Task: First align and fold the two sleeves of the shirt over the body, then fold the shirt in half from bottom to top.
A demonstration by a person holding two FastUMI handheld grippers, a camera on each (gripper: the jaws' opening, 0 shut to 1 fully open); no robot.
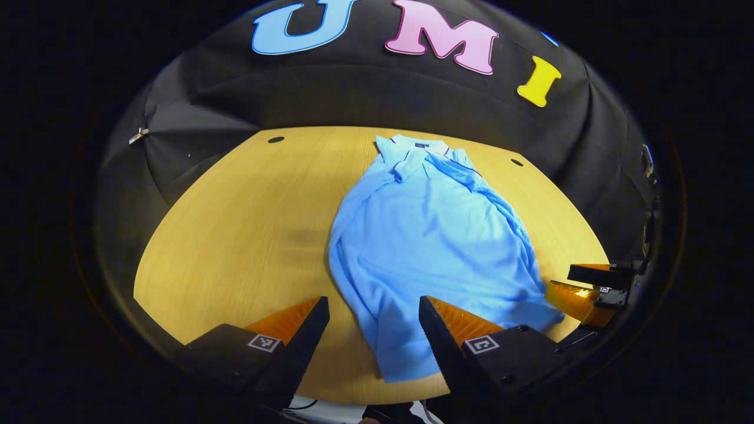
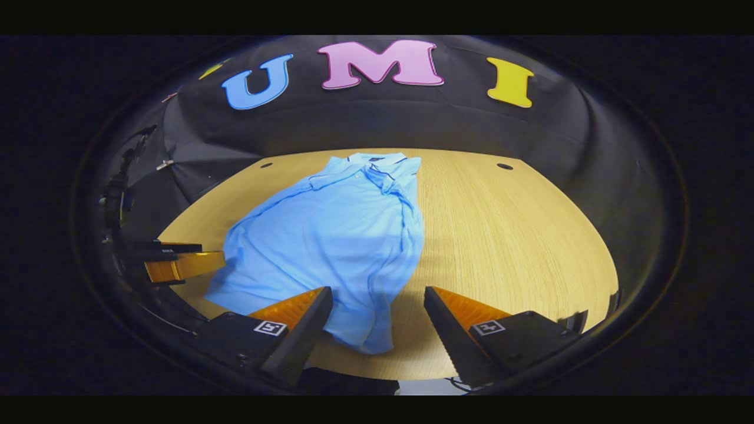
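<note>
Nearest in the left gripper view, the left gripper (image 1: pixel 372 330) hangs released, jaws spread wide over the shirt's (image 1: pixel 430 235) hem by the desk's (image 1: pixel 235 235) near edge, holding nothing. In the right gripper view the right gripper (image 2: pixel 377 321) is likewise released and empty, poised over the hem's other corner. Each gripper also appears off to the side in the other's view. The shirt lies flat on the desk, hem toward the near edge, collar (image 2: pixel 377 160) toward the far edge, roughly mid-desk. Both sleeves look already folded in over the body: the outline is narrow, with a fold ridge running down each side, though the near corner lies a little skewed. By my reading the sleeve step is done and the bottom-to-top fold is left, with neither gripper yet pinching the hem.
</note>
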